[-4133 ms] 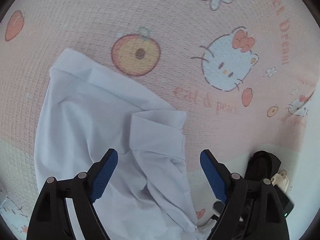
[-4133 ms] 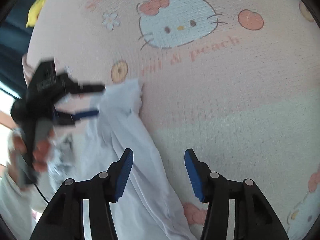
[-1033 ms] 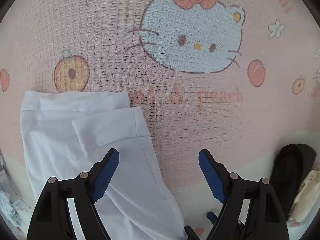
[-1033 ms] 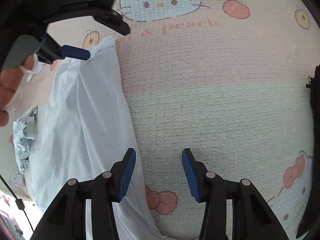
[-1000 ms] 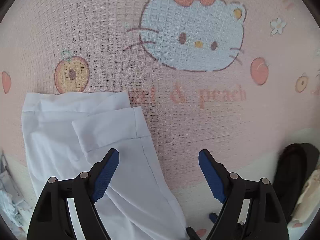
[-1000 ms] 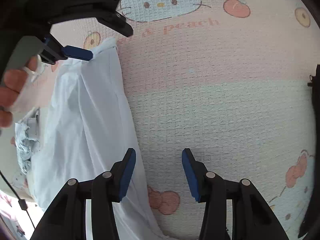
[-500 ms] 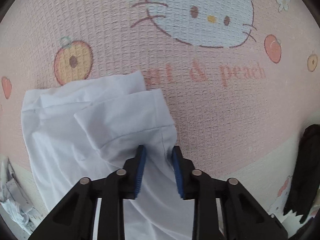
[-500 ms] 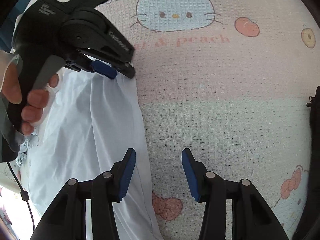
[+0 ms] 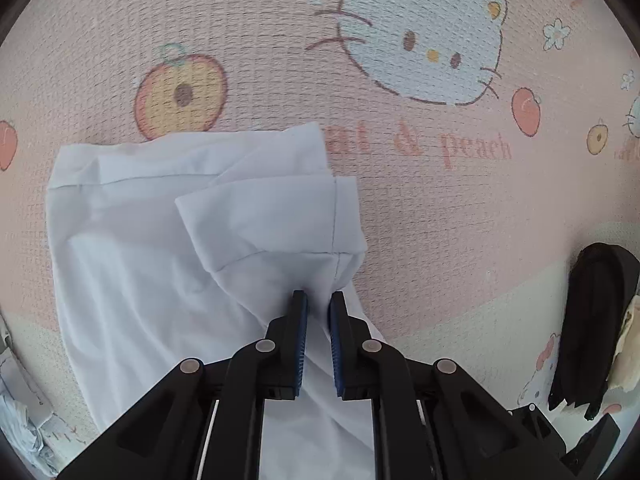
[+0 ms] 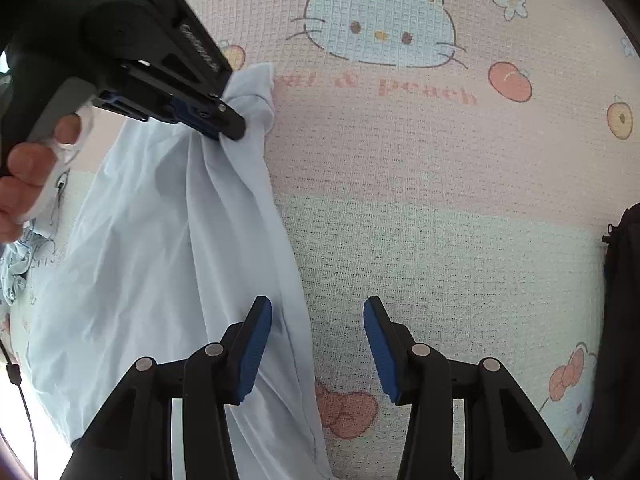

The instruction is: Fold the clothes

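My left gripper [image 9: 318,306] has just closed, pinching the white garment's [image 9: 168,264] sleeve hem to fold it, while my right gripper [image 10: 318,336] hovers spread over the garment's edge on the blanket [image 10: 440,220].

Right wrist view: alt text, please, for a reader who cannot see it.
The left gripper pinches a bunched end of a pale blue-white cloth garment lying on a pink cartoon-cat blanket. The right gripper hovers open over the garment's near edge, gripping nothing.
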A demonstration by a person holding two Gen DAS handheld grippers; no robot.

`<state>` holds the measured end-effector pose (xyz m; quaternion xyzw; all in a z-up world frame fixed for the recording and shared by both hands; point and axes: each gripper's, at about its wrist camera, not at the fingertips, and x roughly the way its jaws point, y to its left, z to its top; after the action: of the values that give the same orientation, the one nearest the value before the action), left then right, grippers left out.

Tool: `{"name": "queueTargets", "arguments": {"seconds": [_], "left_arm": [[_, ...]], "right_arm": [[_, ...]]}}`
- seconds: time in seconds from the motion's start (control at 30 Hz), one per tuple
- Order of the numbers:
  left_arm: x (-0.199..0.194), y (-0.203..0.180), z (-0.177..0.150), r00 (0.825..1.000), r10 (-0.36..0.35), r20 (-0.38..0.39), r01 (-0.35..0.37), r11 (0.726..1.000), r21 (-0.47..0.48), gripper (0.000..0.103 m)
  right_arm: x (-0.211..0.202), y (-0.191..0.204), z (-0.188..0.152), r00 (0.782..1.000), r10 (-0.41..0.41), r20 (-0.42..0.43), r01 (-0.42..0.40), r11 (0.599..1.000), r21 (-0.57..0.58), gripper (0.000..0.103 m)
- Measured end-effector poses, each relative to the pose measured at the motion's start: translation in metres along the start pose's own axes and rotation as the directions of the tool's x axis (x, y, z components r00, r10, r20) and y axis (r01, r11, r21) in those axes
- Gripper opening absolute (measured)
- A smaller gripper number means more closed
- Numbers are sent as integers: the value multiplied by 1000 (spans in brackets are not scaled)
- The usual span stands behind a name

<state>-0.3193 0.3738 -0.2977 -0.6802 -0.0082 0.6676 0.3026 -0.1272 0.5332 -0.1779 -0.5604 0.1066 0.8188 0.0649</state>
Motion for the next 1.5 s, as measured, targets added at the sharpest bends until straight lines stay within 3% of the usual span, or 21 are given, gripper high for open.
{"name": "queueTargets", "arguments": {"seconds": [0.13,0.17,0.23,0.33,0.4,0.53,0.63,0.87,0.97,1.07,1.1,1.13,1.17,1.2,1.27,1.37,1.43,1.47,1.5], "left_arm": [[-3,16,-6,999,-45,3,45,999,-28,9],[-4,20,-7,998,-64,6,64,997,-36,9],[-4,30,-9,993,-117,9,117,991,-63,9],[-6,49,-14,973,-230,12,230,965,-130,9],[-9,56,-15,971,-240,19,240,963,-126,9],[-11,66,-20,975,-222,-3,220,969,-110,9],[-13,72,-33,980,-198,-35,194,976,-98,9],[-7,102,-53,973,-227,-32,221,965,-144,9],[-13,116,-57,950,-312,17,310,932,-189,9],[-28,122,-58,897,-428,107,441,876,-196,10],[-36,118,-58,886,-443,133,461,870,-174,13],[-43,113,-56,889,-432,150,451,882,-133,17],[-50,106,-55,893,-419,166,437,895,-93,33],[-52,98,-52,904,-393,166,407,911,-58,57],[-54,83,-46,919,-360,159,371,928,-41,72],[-41,68,-29,921,-365,138,376,925,-57,72],[-38,60,-24,937,-323,134,332,941,-57,72],[-36,53,-21,941,-311,133,319,947,-46,72],[-32,45,-15,946,-297,131,304,952,-38,72]], "right_arm": [[4,4,-1,1000,0,3,0,1000,3,45],[2,4,-4,1000,9,4,-9,1000,0,40],[1,5,-6,999,39,10,-39,999,-4,16],[5,2,-6,995,99,12,-99,995,24,6],[0,8,-2,996,85,36,-86,996,15,5],[-11,9,1,987,147,65,-147,989,2,5],[-5,9,3,983,181,38,-181,984,-8,5],[6,26,7,967,256,-16,-256,962,-94,5],[11,35,6,975,220,-24,-221,966,-132,5],[1,35,-4,980,200,-27,-201,971,-125,5],[4,36,-3,981,194,-27,-196,973,-120,5],[5,35,-1,981,191,-24,-192,975,-111,5],[5,33,0,982,188,-20,-189,977,-101,5],[5,32,1,983,182,-12,-183,979,-88,5],[4,28,3,986,165,4,-165,984,-68,5],[2,24,6,991,131,31,-129,990,-60,6],[2,25,8,991,128,32,-126,990,-58,7],[1,25,9,990,134,32,-132,990,-57,9],[-2,23,8,989,143,38,-141,988,-57,20]]}}
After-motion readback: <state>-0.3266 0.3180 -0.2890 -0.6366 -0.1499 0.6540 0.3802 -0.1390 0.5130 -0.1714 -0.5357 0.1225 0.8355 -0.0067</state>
